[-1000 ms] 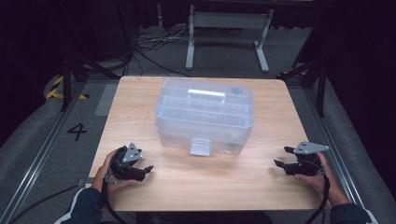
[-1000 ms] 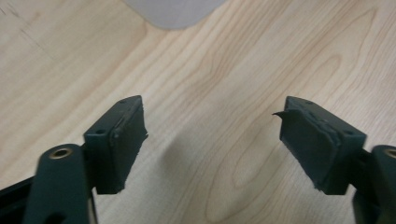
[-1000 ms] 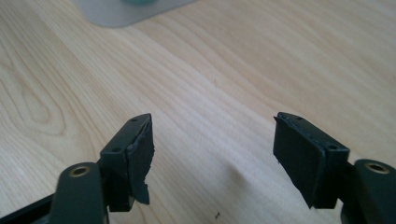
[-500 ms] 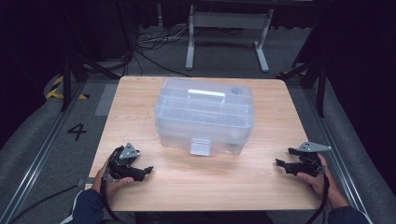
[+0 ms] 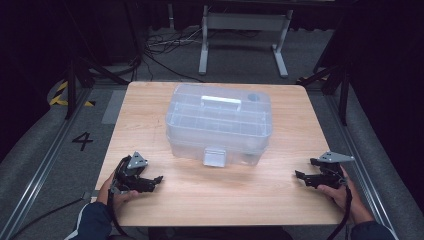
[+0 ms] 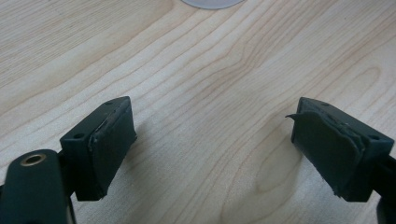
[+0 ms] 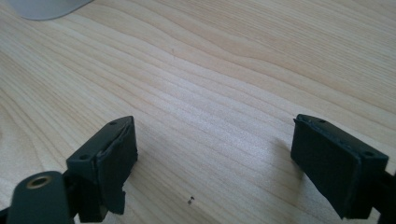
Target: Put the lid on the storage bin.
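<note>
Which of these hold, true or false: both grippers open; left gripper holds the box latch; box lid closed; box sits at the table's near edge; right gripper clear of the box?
1. Both grippers are open. True: left gripper and right gripper show only bare wood between their jaws.
2. Left gripper holds the latch. False: it holds nothing.
3. The clear plastic storage box has its lid down. True.
4. The box sits at the table's near edge. False: it sits mid-table.
5. Right gripper is clear of the box. True.
</note>
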`<state>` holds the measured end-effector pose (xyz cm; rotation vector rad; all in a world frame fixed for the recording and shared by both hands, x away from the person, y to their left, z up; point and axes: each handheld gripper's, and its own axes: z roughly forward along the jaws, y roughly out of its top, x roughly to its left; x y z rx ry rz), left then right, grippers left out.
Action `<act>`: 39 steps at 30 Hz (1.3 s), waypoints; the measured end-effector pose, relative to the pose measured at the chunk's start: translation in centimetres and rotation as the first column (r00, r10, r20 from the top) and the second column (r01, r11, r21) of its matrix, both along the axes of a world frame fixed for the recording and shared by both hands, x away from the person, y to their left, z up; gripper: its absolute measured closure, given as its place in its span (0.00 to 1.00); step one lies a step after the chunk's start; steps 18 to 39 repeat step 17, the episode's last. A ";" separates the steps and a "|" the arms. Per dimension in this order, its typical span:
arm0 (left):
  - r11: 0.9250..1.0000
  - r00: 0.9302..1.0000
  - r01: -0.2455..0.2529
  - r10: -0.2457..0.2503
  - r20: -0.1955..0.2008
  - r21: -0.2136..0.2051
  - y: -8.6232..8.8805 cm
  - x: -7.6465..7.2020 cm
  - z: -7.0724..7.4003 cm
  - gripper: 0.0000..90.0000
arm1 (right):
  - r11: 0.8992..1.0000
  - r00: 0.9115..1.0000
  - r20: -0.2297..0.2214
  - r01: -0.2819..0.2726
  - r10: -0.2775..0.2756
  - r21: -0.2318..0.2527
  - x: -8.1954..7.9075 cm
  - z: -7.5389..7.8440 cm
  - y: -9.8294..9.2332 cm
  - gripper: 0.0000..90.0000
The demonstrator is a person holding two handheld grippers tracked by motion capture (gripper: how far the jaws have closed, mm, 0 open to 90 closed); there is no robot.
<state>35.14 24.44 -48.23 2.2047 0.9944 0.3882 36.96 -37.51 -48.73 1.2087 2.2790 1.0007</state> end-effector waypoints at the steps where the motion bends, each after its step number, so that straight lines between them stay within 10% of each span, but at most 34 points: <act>1: 1.000 1.000 -0.005 0.005 0.000 0.002 0.0 0.0 0.0 0.15 | 1.000 1.000 0.000 0.000 0.000 0.000 0.0 0.0 0.0 0.16; 39: 1.000 1.000 -0.022 0.022 -0.002 0.002 0.0 0.1 0.0 0.15 | 1.000 1.000 0.000 0.000 0.000 -0.001 0.0 0.0 0.0 0.16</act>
